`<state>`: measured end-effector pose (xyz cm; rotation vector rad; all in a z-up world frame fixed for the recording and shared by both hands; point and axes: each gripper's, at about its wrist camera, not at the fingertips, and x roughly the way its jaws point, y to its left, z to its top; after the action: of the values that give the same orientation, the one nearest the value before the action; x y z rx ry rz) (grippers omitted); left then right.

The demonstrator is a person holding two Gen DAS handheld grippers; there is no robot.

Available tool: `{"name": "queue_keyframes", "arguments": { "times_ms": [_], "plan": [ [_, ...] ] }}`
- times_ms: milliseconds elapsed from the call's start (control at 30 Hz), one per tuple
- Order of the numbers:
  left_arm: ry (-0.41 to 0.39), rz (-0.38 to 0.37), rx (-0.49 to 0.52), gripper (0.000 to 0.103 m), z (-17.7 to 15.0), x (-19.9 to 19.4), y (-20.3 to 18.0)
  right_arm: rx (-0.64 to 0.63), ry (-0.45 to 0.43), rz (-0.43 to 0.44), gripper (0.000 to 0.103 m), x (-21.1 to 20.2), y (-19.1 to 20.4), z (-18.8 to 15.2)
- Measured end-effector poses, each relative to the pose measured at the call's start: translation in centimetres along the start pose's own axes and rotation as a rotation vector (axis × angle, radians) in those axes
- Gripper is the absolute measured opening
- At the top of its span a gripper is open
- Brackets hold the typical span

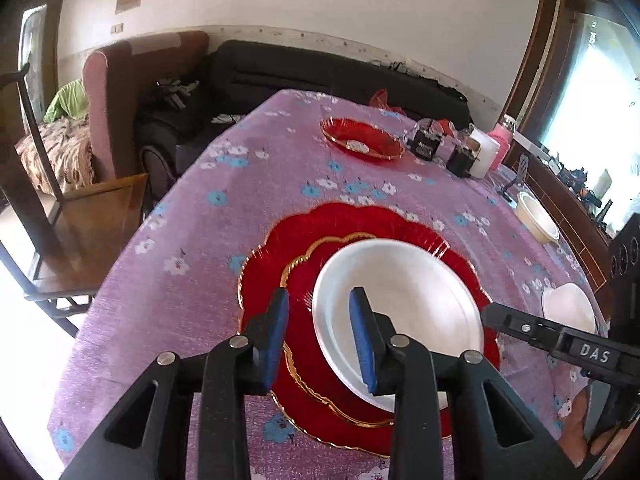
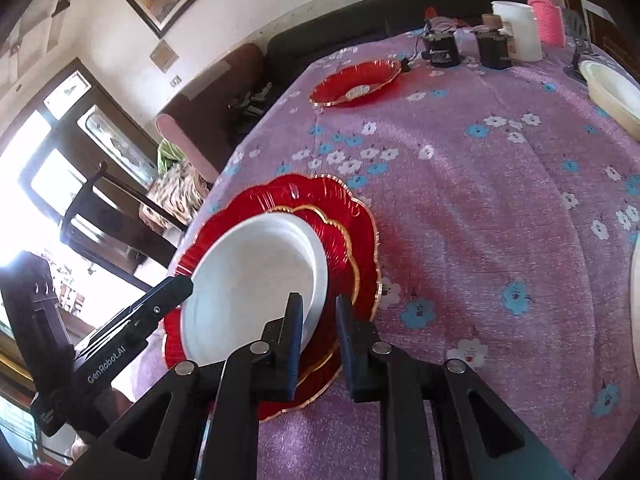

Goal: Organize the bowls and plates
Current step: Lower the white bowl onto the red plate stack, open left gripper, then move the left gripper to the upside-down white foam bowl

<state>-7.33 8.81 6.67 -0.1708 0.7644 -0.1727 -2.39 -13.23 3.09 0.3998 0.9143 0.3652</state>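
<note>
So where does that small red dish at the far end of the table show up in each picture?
Left wrist view: small red dish, upper middle, just left of the dark jars.
Right wrist view: small red dish, upper middle, left of the same jars.
Shared landmark: white cup beside the jars.

Table [image 1: 168, 320] (purple floral cloth) bears red plate [image 1: 280, 240].
</note>
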Motion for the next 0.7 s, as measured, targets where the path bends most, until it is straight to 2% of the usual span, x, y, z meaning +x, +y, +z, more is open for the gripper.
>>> {"name": "queue_keyframes", "arguments": {
  "times_ms": [100, 167, 200, 300, 400, 567, 700],
  "plan": [
    [-0.027, 0.002, 0.015, 0.031, 0.3, -1.2, -0.7, 0.025, -0.030, 0.022, 0.022, -1.8, -0.9, -0.3],
    [-0.047, -0.007, 0.037, 0.031, 0.4, -2.2, -1.6, 0.054, -0.061, 0.024, 0.032, -3.6, -2.3, -0.7],
    [-0.056, -0.018, 0.054, 0.032, 0.4, -2.7, -2.3, 0.073, -0.076, 0.024, 0.034, -4.4, -3.1, -0.8],
    [-0.068, -0.051, 0.101, 0.039, 0.1, -3.7, -4.3, 0.136, -0.126, 0.030, 0.036, -7.5, -5.9, -1.5],
    [-0.057, -0.089, 0.159, 0.040, -0.3, -3.9, -7.0, 0.217, -0.210, 0.006, 0.038, -11.8, -9.9, -2.5],
    [0.041, -0.216, 0.277, 0.040, -1.9, -2.4, -13.5, 0.349, -0.323, -0.084, 0.057, -18.1, -16.4, -4.1],
    [0.155, -0.336, 0.386, 0.040, -3.9, 0.1, -20.1, 0.486, -0.360, -0.155, 0.059, -21.1, -21.9, -5.2]
  ]
}}
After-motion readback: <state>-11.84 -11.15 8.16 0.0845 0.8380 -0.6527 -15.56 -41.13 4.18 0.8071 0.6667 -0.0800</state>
